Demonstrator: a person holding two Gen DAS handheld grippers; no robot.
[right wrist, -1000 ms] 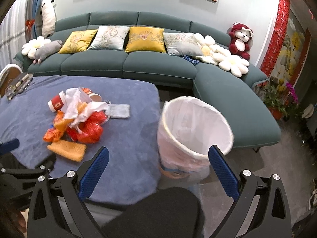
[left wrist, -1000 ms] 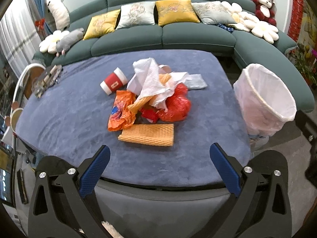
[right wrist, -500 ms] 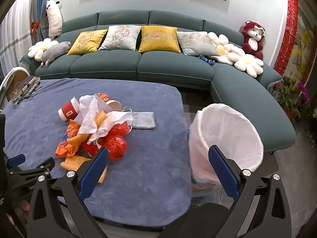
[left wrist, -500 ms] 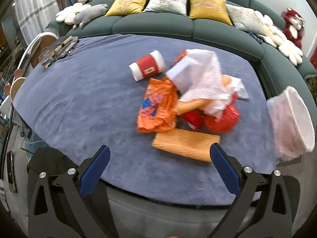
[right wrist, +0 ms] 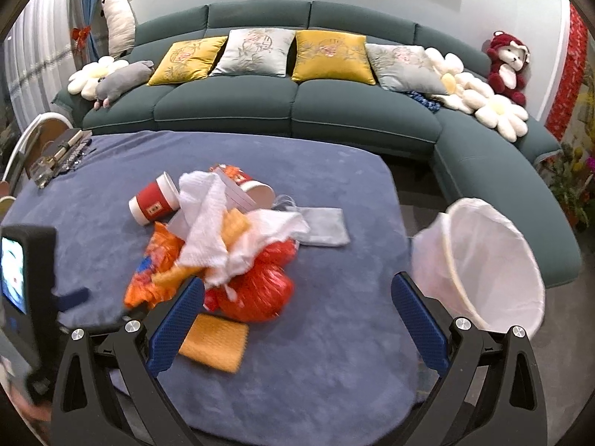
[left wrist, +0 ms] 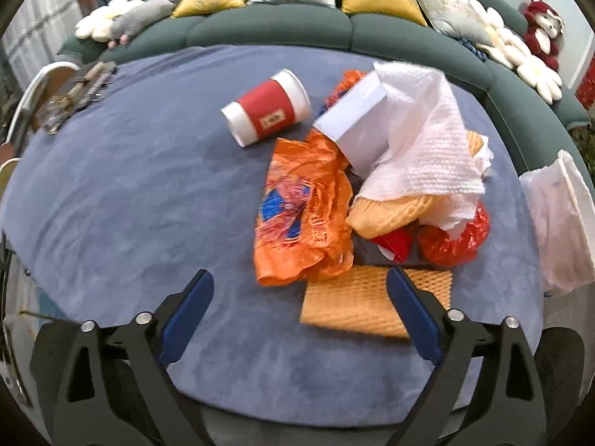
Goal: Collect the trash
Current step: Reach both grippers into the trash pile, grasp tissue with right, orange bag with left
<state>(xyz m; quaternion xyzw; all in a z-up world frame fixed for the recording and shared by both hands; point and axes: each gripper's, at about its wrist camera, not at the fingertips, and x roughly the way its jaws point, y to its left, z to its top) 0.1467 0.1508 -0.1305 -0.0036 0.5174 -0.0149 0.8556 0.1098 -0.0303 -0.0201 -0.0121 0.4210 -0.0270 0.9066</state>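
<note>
- A table (left wrist: 122, 193) draped in blue-grey plush cloth carries everything.
- A red paper cup (left wrist: 267, 107) lies on its side, just left of the pile.
- An orange plastic wrapper (left wrist: 305, 215) lies crumpled at the pile's left edge.
- An orange foam net sheet (left wrist: 353, 304) lies flat at the near edge.
- A grey pouch (right wrist: 323, 226) lies flat on the pile's far right.
- A metal clutter (left wrist: 74, 96) sits at the far left corner.

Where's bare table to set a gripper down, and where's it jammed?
Bare blue cloth runs between the metal hardware at the far-left corner and the red cup. A second bare strip lies between the red bag and the table edge nearest the bin. Crowded: the centre pile, where the paper towel drapes over the wrappers, orange bag and foam sheet.
</note>
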